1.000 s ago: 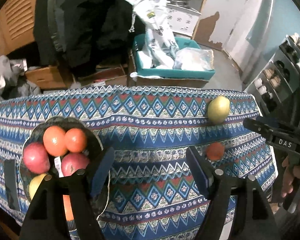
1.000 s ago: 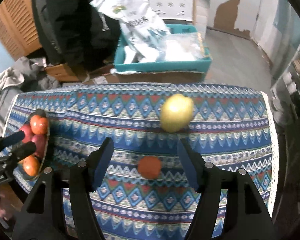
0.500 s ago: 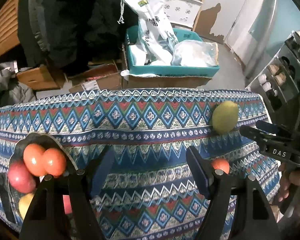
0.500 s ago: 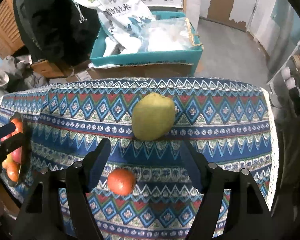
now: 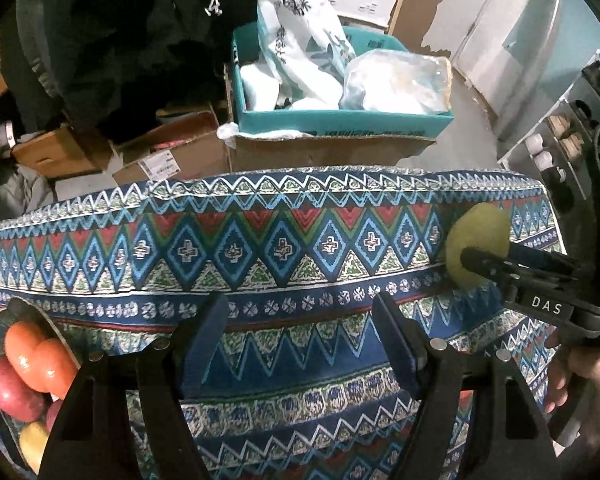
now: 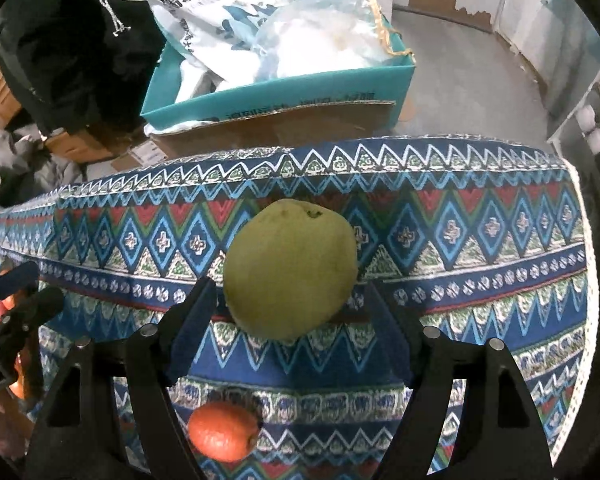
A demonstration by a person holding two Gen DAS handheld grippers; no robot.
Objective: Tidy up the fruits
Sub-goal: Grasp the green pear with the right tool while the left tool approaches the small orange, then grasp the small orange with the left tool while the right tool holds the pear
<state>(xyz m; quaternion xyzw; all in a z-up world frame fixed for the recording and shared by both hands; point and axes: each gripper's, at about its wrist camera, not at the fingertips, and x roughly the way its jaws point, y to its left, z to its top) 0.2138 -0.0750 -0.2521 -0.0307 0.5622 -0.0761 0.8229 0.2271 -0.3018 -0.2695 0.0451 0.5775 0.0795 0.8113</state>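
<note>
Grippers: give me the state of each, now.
Left gripper: open, nothing between its fingers, only tablecloth below.
Right gripper: open, holding nothing; the green pear sits just ahead of its fingertips.

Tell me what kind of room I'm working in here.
Probably a home storage or utility room: cardboard boxes on the floor, a teal box stuffed with bags, and a table under a patterned cloth.

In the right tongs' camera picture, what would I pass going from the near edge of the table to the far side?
Small orange fruit → big yellow-green pear → far edge of the patterned tablecloth → teal box on the floor beyond.
</note>
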